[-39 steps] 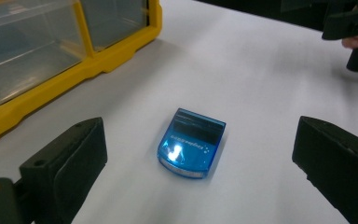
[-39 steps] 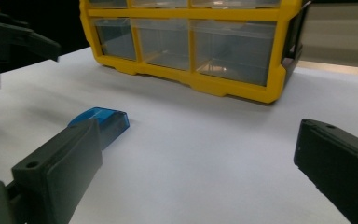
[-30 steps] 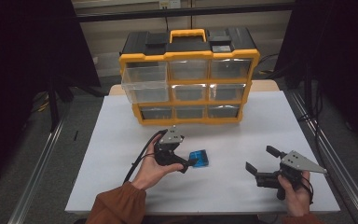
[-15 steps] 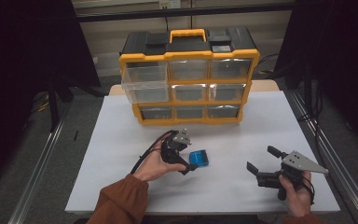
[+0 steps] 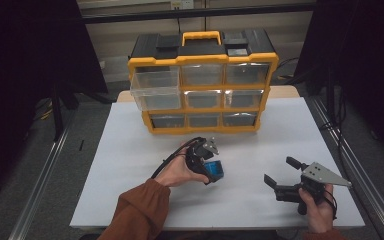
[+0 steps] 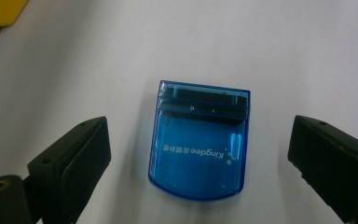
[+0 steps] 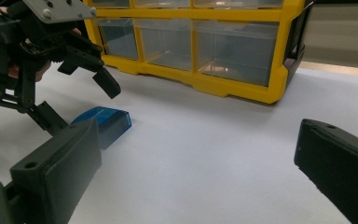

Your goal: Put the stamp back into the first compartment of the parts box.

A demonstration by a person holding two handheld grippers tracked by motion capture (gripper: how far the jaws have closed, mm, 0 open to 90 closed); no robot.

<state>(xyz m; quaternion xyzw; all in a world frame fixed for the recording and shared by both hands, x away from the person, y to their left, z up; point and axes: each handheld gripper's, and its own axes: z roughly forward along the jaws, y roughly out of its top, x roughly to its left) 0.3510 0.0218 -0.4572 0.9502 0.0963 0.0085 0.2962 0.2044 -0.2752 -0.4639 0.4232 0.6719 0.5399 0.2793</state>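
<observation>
My left gripper (image 6: 198, 154) hung w/ fingers wide, blue case (image 6: 199, 140) lying flat btwn them, untouched, long axis running away from the fingers. Right gripper (image 5: 286, 176) sat well apart, also wide, empty.

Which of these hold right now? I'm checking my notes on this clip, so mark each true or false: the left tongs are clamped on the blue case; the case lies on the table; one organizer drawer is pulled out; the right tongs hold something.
1. The left tongs are clamped on the blue case. False: they are open, jaws either side of it with gaps.
2. The case lies flat on the white table. True.
3. One drawer of the yellow organizer is pulled out. True: the top left one.
4. The right tongs hold something. False: they are open and empty.
</observation>
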